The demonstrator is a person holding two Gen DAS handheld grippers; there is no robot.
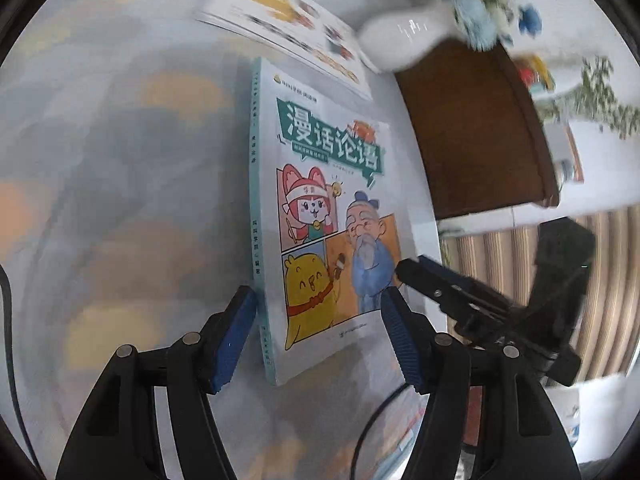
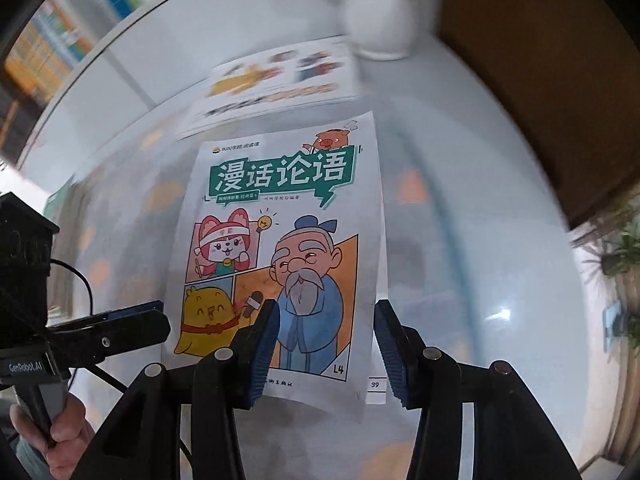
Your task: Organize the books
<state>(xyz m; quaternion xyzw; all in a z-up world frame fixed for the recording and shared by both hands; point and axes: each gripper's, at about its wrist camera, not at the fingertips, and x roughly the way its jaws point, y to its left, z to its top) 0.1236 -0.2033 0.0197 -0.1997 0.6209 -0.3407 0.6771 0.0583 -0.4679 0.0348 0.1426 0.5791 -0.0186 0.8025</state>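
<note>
Both grippers angled down over comic book (image 1: 320, 216); fingers apart, gripping nothing.

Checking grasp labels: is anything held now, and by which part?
Cannot tell. The comic book shows its lower end between spread fingers: left gripper near the spine, right gripper near the page edge.

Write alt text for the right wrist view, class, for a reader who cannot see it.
A cartoon-covered book fills the view, its lower right corner between the right tongs. The left tongs reach in beside its left edge, and another book lies blurred beyond.
</note>
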